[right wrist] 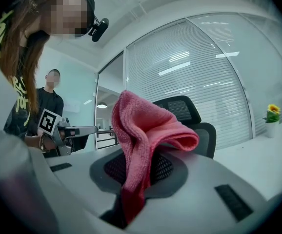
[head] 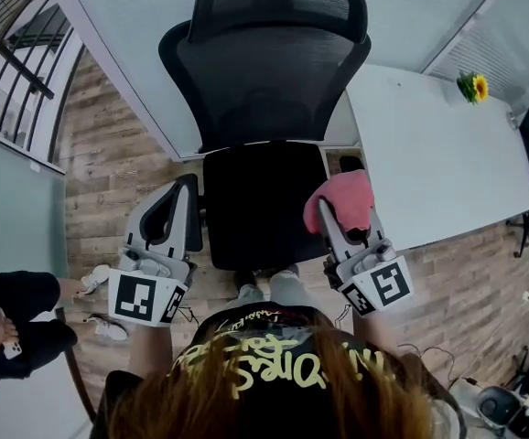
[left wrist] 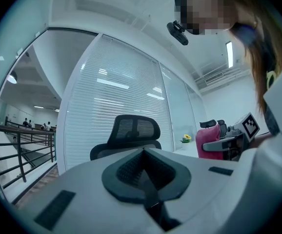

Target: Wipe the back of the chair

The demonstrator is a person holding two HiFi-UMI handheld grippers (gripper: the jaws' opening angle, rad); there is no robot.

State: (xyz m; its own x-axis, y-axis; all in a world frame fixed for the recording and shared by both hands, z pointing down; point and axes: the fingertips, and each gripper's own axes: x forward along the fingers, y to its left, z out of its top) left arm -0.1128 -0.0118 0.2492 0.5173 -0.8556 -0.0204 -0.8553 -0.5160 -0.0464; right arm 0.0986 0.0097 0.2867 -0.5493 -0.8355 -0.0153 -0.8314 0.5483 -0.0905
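Approach step: the right claw (head: 345, 216) is clamped on the cloth (head: 347, 190) at centre right, the left claw (head: 180, 193) is closed and empty, and the chair back (head: 269, 71) at upper centre looks untouched. The next move likely calls for lifting the cloth onto it. White surface (head: 438, 154) at right; plank floor (head: 109, 154) at left.
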